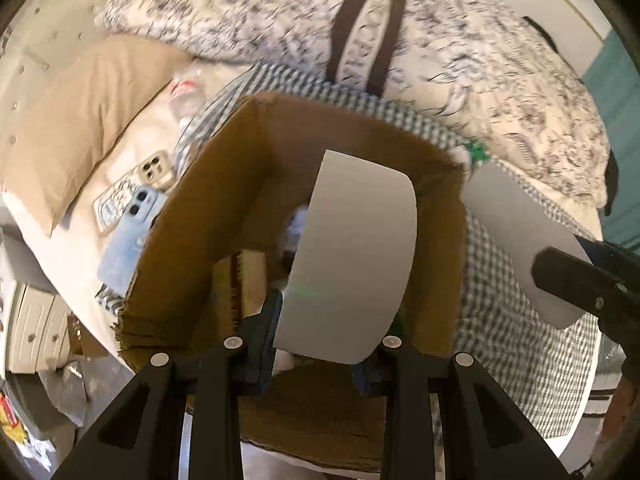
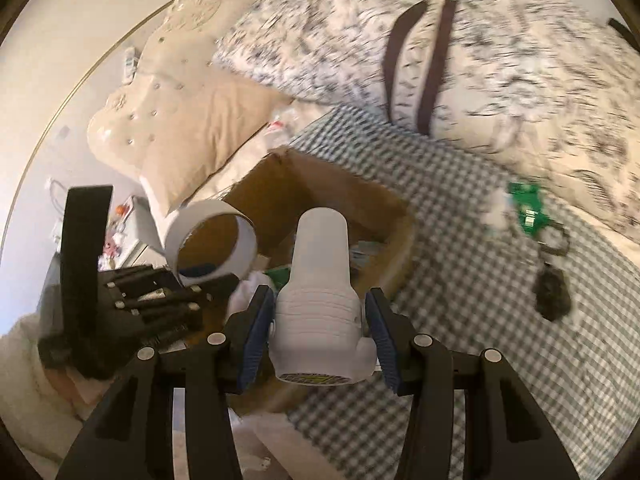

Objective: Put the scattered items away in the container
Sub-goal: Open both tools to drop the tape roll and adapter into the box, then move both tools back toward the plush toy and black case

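Observation:
An open cardboard box (image 1: 224,184) stands on a checked cloth on the bed, with several items inside. My left gripper (image 1: 320,344) is shut on a wide white tape roll (image 1: 352,256) and holds it above the box opening. In the right wrist view the same roll (image 2: 212,240) hangs at the box's left edge (image 2: 320,184). My right gripper (image 2: 320,340) is shut on a stack of white cups (image 2: 320,280) lying base toward the camera, at the near side of the box. In the left wrist view the cups (image 1: 504,216) and the right gripper (image 1: 576,280) are to the right of the box.
Left of the box lie a blue phone (image 1: 132,216), a beige phone case (image 1: 154,170) and a clear plastic bottle (image 1: 186,92). A green card with keys (image 2: 528,208) and a dark fob (image 2: 554,284) rest on the checked cloth (image 2: 480,340). A tan pillow (image 1: 80,120) and patterned bedding lie behind.

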Demonstrator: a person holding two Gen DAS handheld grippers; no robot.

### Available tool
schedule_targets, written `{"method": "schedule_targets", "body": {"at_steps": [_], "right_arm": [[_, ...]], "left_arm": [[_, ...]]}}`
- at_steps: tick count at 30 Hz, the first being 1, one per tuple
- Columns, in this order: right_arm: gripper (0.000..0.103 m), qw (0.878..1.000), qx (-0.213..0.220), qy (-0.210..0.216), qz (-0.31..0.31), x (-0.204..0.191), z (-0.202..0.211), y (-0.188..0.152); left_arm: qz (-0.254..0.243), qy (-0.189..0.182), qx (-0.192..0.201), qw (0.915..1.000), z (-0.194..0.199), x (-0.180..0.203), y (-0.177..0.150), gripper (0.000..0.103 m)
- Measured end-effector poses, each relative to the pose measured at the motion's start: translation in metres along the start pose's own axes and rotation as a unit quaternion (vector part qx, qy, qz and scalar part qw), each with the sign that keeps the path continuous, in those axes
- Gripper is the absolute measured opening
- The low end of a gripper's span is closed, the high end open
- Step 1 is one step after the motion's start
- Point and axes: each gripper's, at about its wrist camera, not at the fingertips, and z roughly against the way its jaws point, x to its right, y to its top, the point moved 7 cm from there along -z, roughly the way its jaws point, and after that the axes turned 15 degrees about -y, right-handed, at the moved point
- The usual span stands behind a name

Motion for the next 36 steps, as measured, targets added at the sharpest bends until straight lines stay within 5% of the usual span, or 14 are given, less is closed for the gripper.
{"method": "schedule_targets", "body": {"at_steps": [5,7,8,9,10,12,21,29,36], "right_arm": [[0.048,1.000,-0.020,0.018,-0.003,-0.025,-0.035,0.011],[0.049,1.000,-0.022,0.018,-0.003,-0.028,-0.045,0.017],[0.049,1.000,-0.020,0.012,-0.005,-0.028,-0.047,0.020],[0.055,1.000,-0.017,0.005,-0.011,-0.027,-0.047,0.022],[0.070,1.000,-0.016,-0.003,-0.018,-0.024,-0.046,0.024],[0.077,0.999,-0.006,-0.029,-0.032,-0.014,-0.041,0.029],[0.082,0.990,0.056,-0.103,-0.072,0.056,0.012,0.021],[0.083,0.975,0.063,-0.157,-0.144,0.147,0.060,-0.022],[0.084,0.956,0.065,-0.197,-0.206,0.213,0.089,-0.061]], "left_arm": [[0.005,0.001,-0.017,0.9998,-0.013,-0.019,0.005,0.033],[0.007,-0.001,-0.018,0.9998,-0.015,-0.022,0.010,0.057],[0.010,0.003,-0.016,0.9998,-0.014,-0.023,0.013,0.083],[0.012,0.009,-0.011,0.9998,-0.012,-0.023,0.016,0.095],[0.012,0.011,-0.006,0.9999,-0.011,-0.023,0.019,0.096],[0.007,0.012,-0.005,0.9999,-0.011,-0.020,0.027,0.096],[-0.052,0.011,0.007,0.9985,-0.016,0.056,0.045,0.100],[-0.131,-0.019,0.016,0.9910,-0.025,0.155,0.054,0.103],[-0.172,-0.033,-0.008,0.9845,-0.052,0.203,0.052,0.103]]}}
